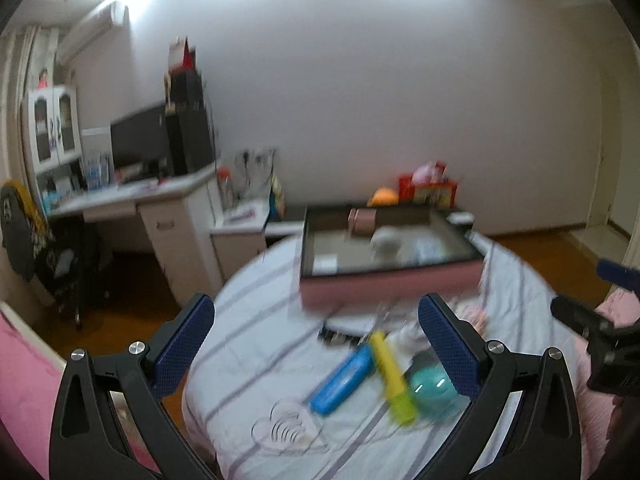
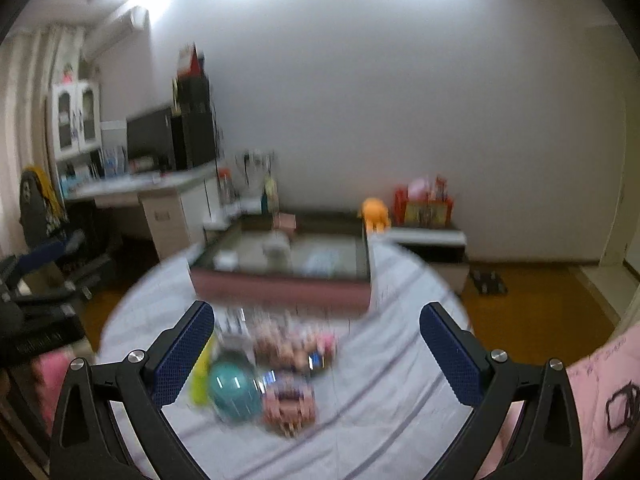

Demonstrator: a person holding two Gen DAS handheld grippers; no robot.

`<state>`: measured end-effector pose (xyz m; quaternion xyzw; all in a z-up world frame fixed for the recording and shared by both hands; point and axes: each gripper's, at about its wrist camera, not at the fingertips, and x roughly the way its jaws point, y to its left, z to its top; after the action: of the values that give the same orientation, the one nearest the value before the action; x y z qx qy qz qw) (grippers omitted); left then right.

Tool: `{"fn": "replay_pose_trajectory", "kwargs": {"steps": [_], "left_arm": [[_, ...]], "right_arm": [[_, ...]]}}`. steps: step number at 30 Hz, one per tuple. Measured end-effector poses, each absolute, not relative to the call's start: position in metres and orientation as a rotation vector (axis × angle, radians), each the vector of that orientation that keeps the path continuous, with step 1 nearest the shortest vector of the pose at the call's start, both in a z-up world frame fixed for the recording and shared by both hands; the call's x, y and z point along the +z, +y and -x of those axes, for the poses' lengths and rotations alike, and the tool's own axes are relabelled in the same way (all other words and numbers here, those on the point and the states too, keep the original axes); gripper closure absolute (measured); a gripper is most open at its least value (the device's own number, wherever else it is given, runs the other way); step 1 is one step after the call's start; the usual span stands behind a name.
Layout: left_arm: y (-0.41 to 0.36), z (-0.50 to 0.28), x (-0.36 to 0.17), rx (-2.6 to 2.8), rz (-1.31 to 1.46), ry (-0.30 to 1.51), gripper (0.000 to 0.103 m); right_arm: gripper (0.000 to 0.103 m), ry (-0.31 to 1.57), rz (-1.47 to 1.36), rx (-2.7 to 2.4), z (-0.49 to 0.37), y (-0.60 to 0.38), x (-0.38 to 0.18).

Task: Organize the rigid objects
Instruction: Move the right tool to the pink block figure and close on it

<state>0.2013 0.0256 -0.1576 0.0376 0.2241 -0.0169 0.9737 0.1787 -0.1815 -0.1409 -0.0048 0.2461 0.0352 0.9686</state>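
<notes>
A striped round counter (image 1: 256,304) carries the clutter. The yellow tube (image 1: 392,376) lies just ahead of the left tool (image 1: 316,344), long axis near-to-far; the right tool (image 2: 316,346) is beside it. Both tools gape wide, empty.

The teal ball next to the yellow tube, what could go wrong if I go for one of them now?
The teal ball touches the yellow tube, so closing on either may nudge the other. The ball is round and could roll across the cloth. Both views are blurred, so aim may be off.
</notes>
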Motion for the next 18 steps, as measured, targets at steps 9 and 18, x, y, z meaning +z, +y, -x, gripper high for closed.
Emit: {"fn": "replay_pose_trajectory", "kwargs": {"steps": [9, 18], "left_arm": [[0.037, -0.22, -0.202, -0.021, -0.089, 0.573, 0.0], [0.041, -0.231, -0.226, -0.018, -0.107, 0.653, 0.0]], "right_arm": [[0.0, 0.728, 0.017, 0.045, -0.213, -0.182, -0.232], [0.0, 0.819, -0.009, 0.12, -0.227, -0.183, -0.251]]}}
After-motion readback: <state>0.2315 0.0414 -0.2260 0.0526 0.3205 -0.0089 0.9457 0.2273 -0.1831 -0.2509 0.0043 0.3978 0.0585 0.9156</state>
